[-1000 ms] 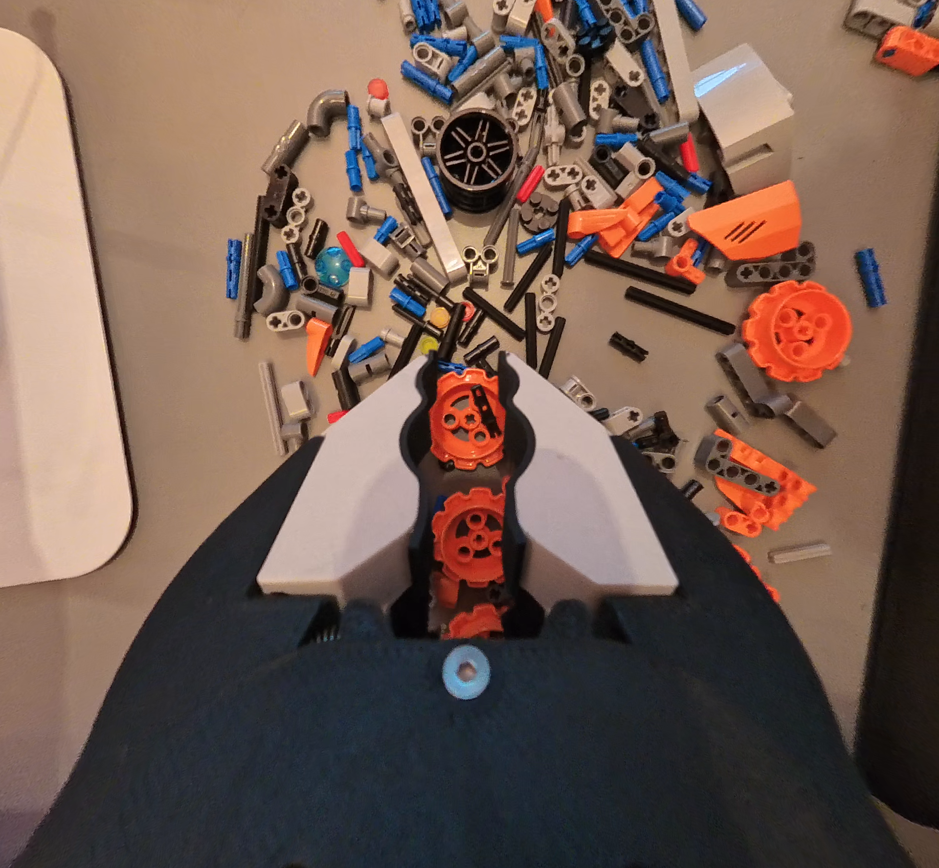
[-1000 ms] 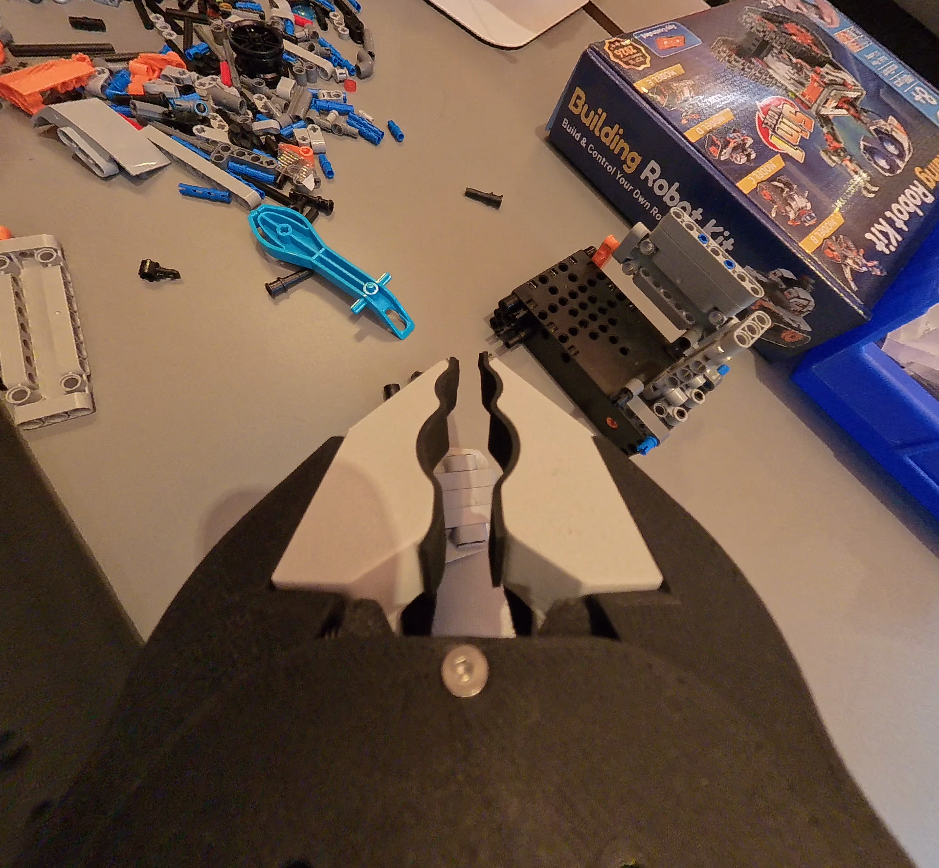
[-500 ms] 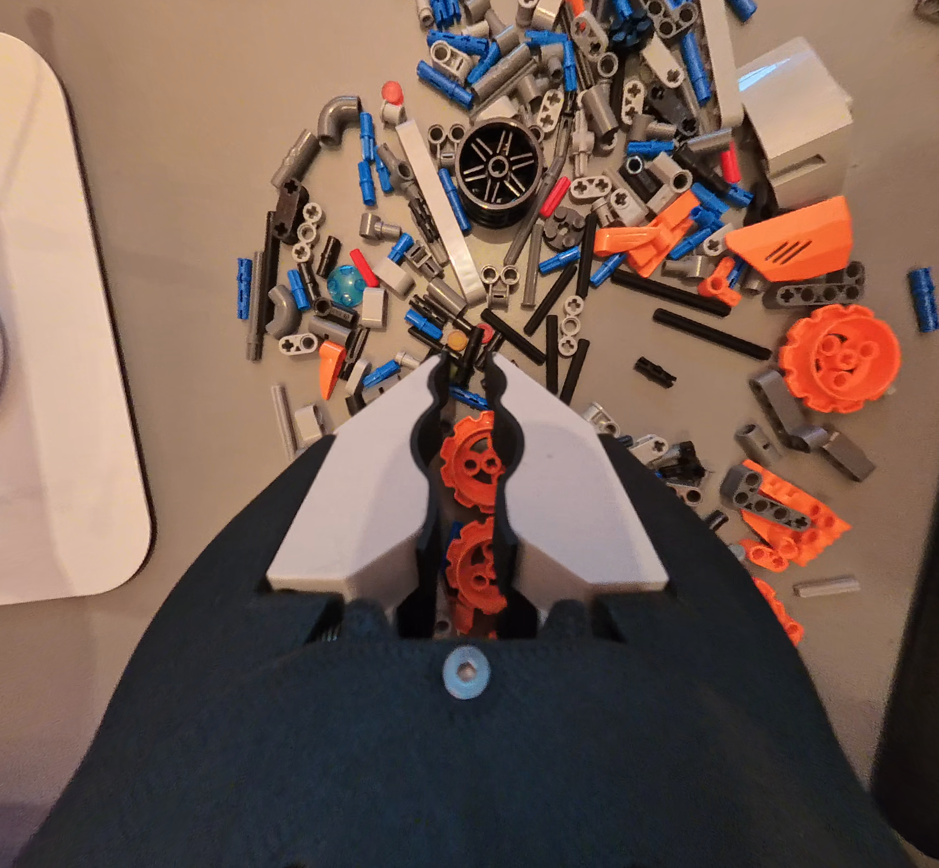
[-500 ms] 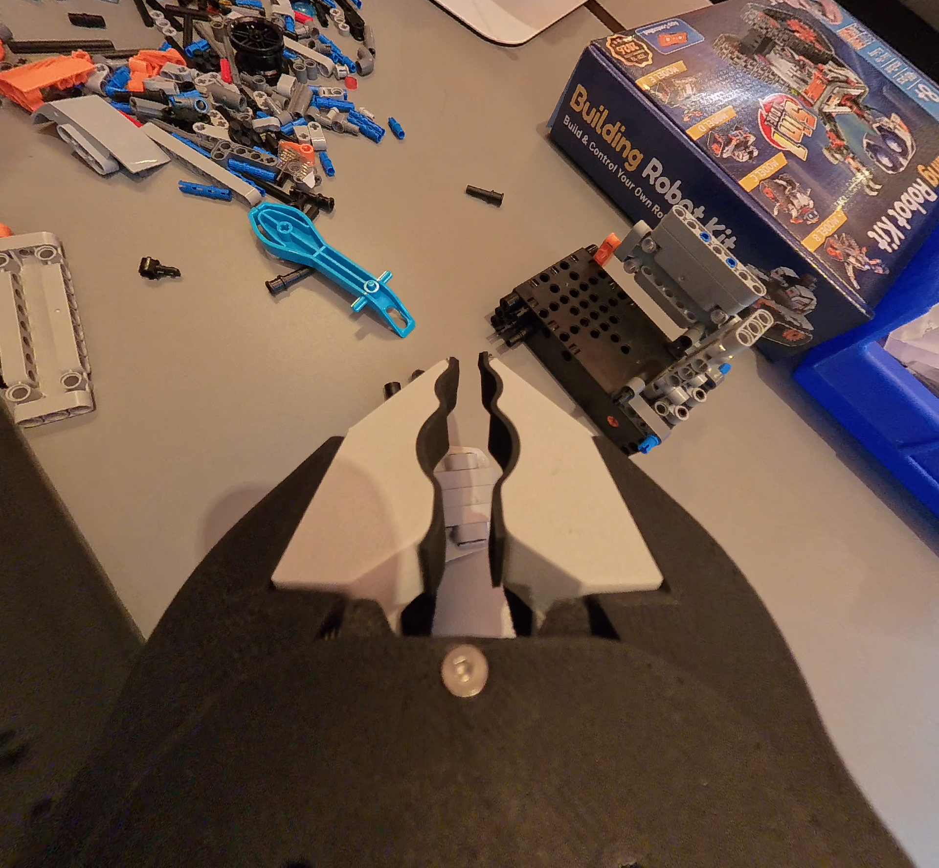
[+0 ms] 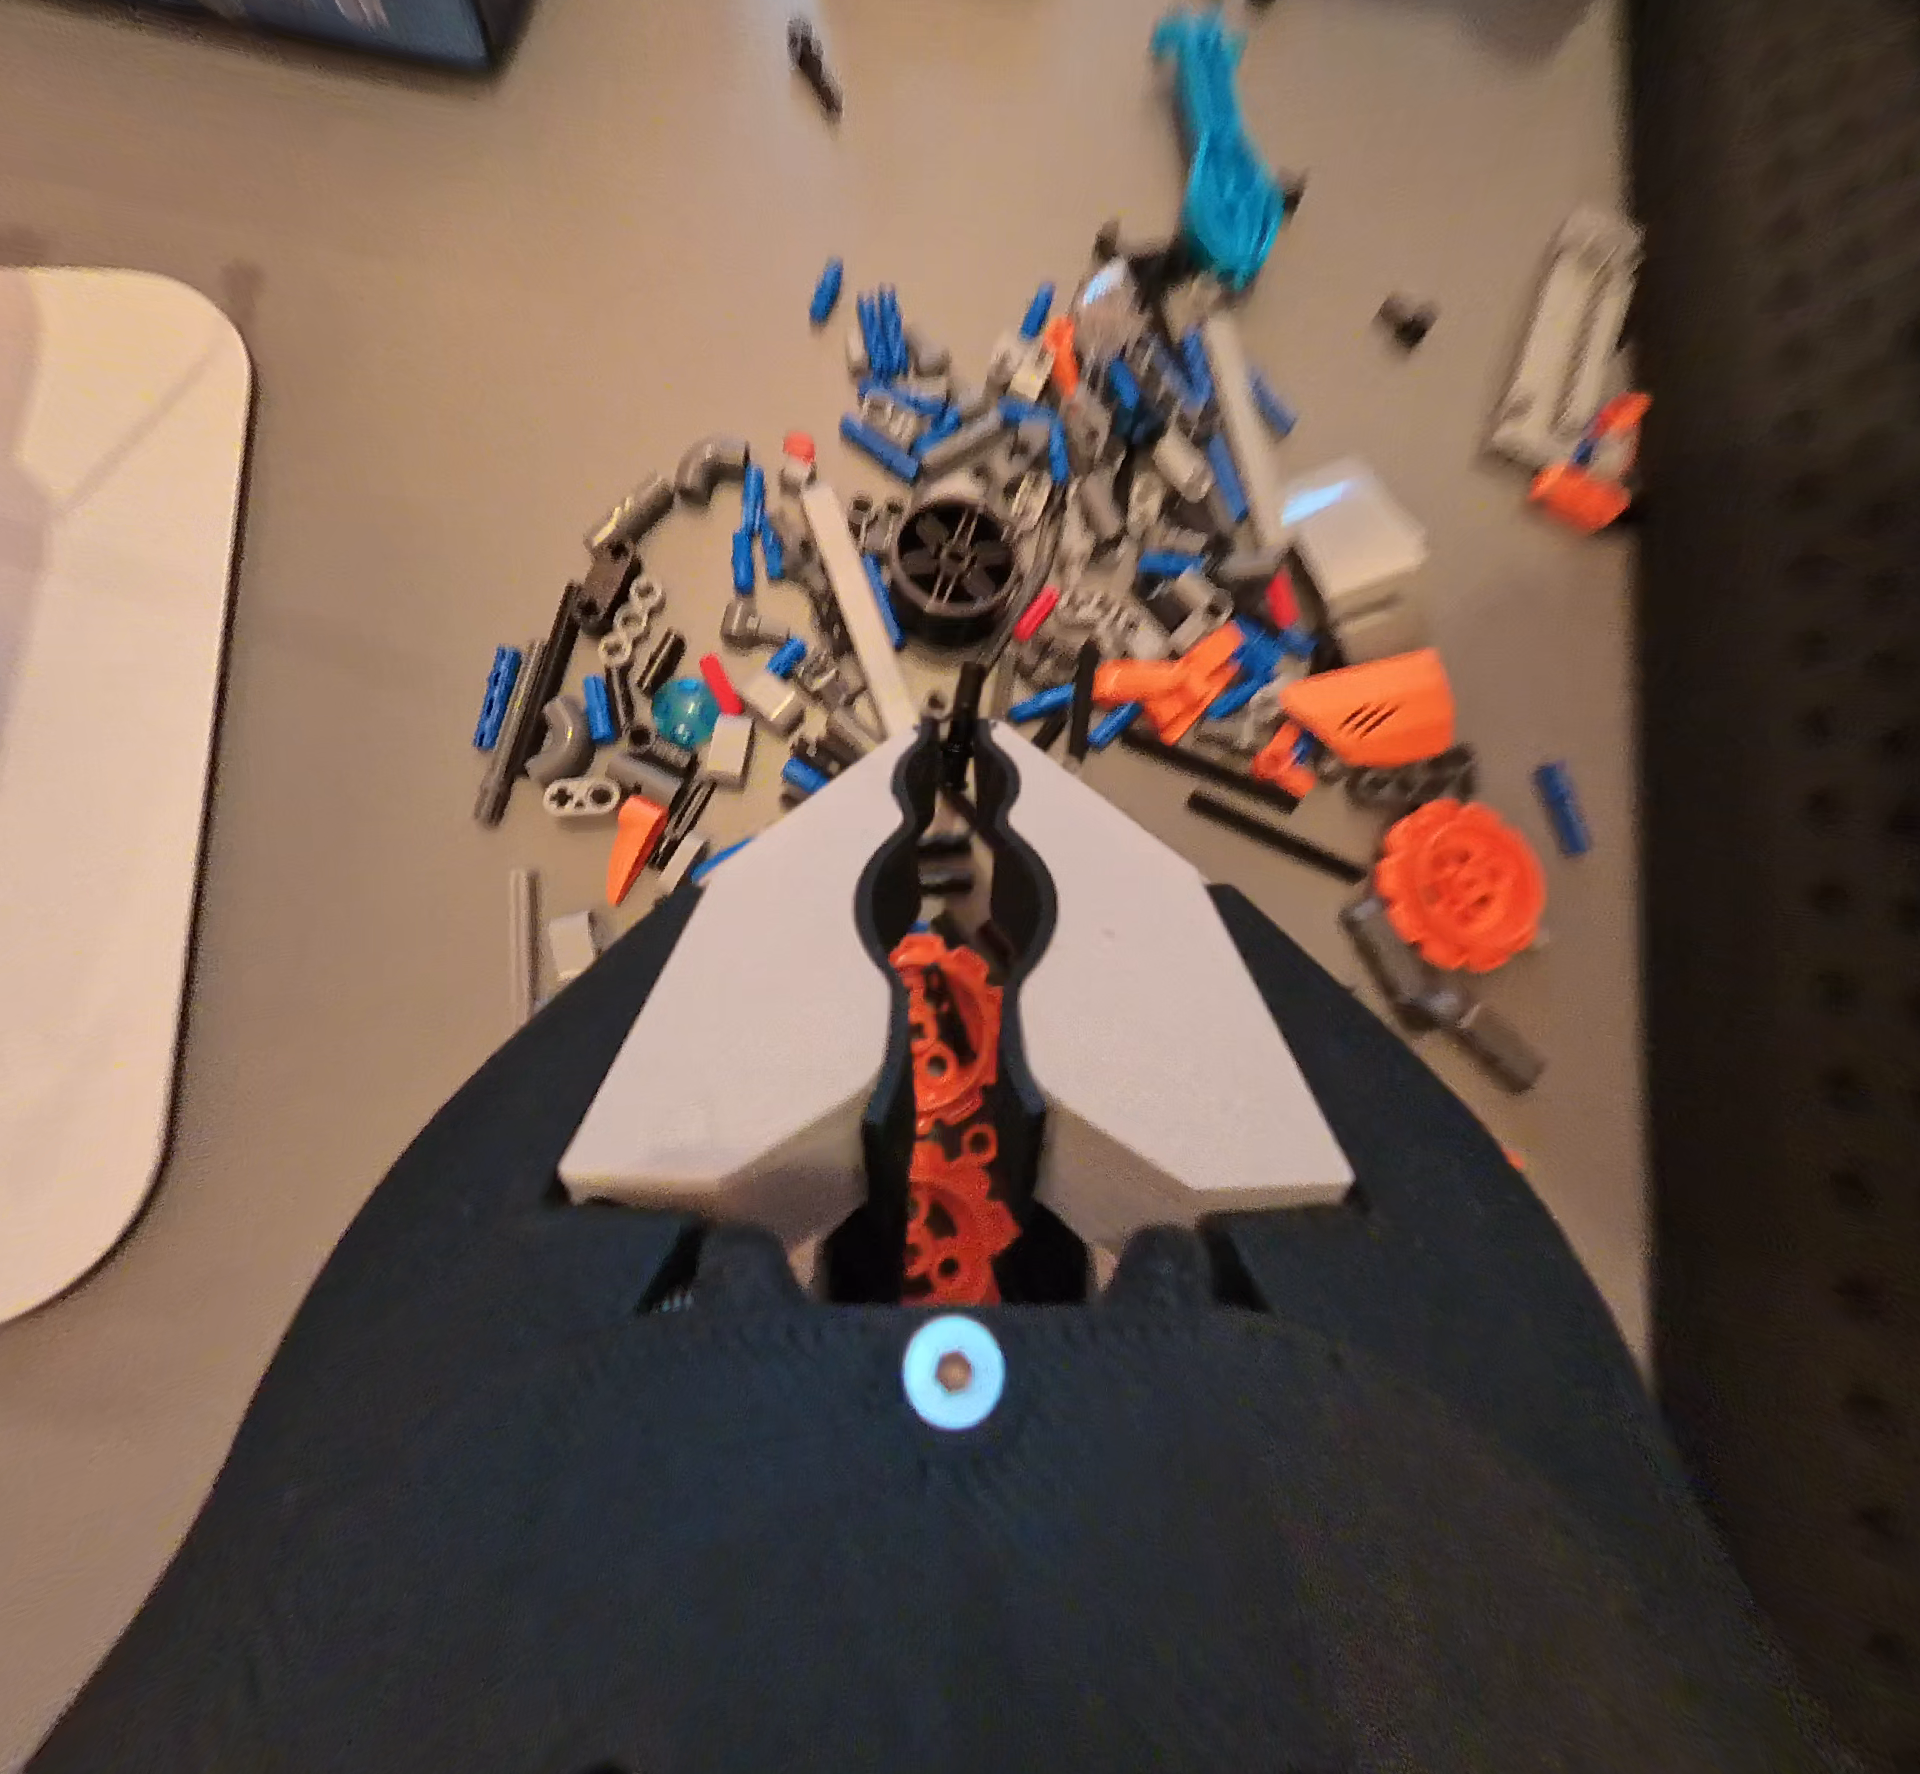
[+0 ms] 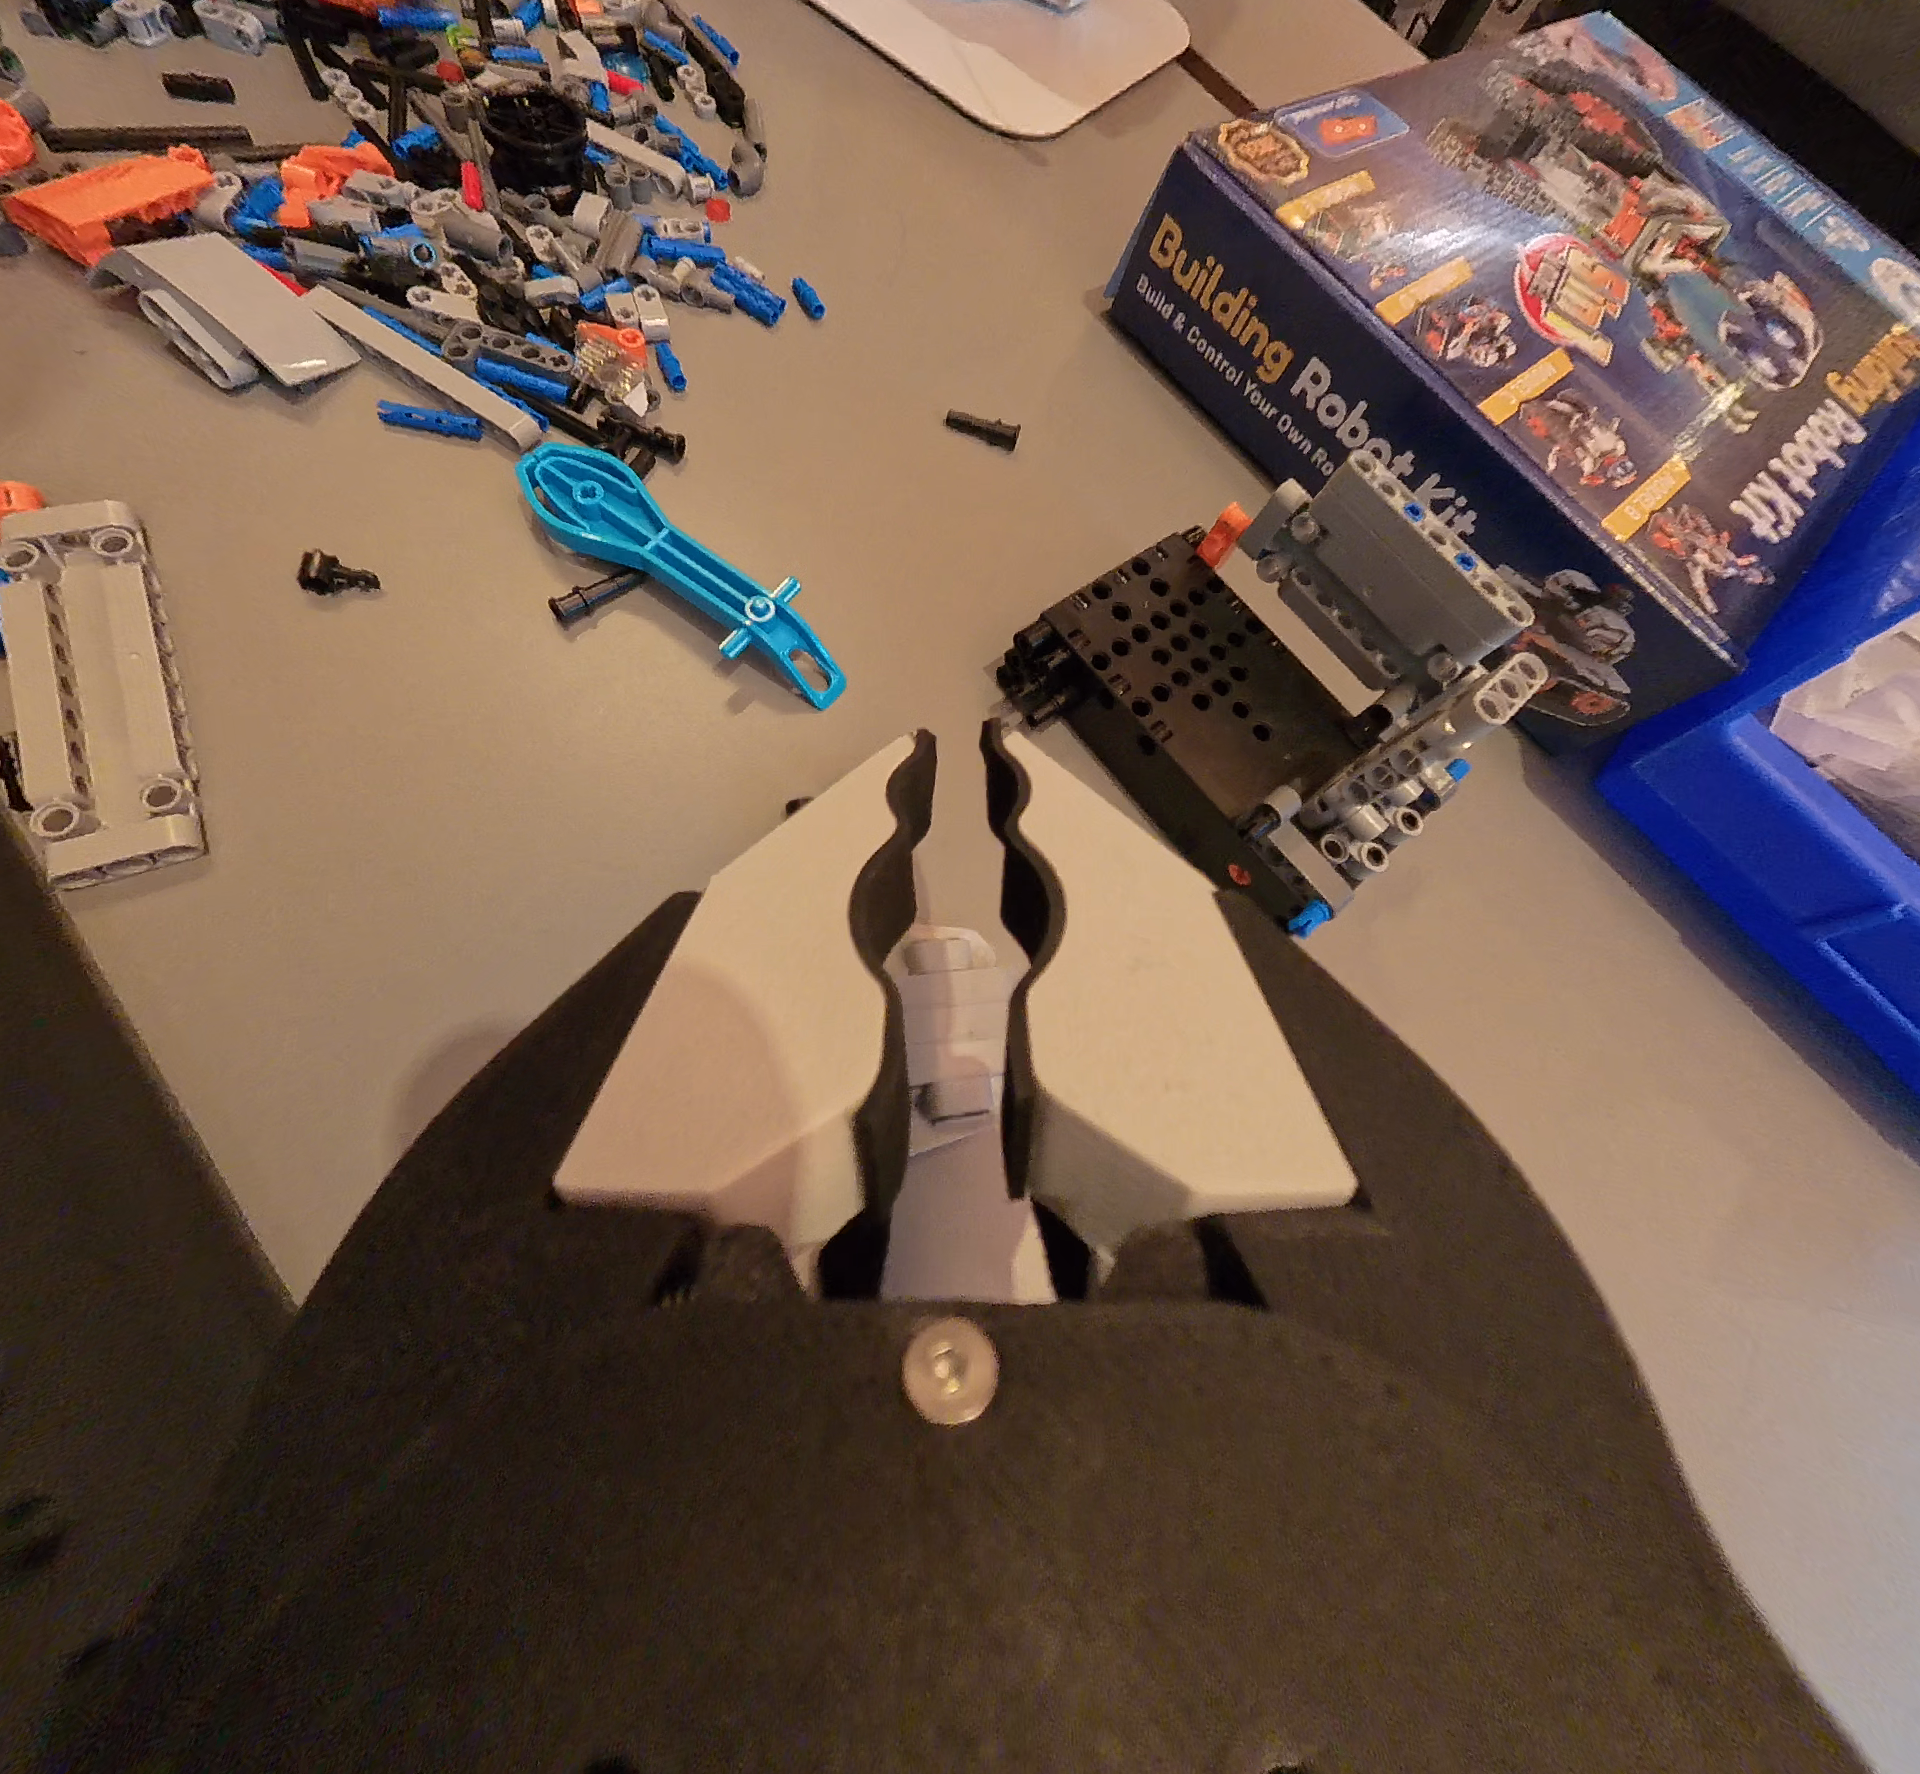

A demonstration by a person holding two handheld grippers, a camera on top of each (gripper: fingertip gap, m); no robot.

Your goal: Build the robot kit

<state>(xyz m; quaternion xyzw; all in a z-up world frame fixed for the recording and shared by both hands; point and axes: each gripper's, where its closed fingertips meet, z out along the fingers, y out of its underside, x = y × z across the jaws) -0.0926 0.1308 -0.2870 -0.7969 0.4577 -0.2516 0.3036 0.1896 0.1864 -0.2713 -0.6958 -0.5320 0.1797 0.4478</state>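
Black pin (image 5: 961,698) pinched at left hand-held gripper (image 5: 954,737) tips, above parts pile (image 5: 1039,529) | right hand-held gripper (image 6: 958,750) tips slightly apart, grey piece (image 6: 951,1007) between fingers | black-grey assembly (image 6: 1278,696) at 2 o'clock | desk (image 6: 520,841)

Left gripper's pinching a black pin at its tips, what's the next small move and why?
Probably raise the left gripper straight up: the black pin is pinched only at the tips, and the pile of loose parts lies close beneath.
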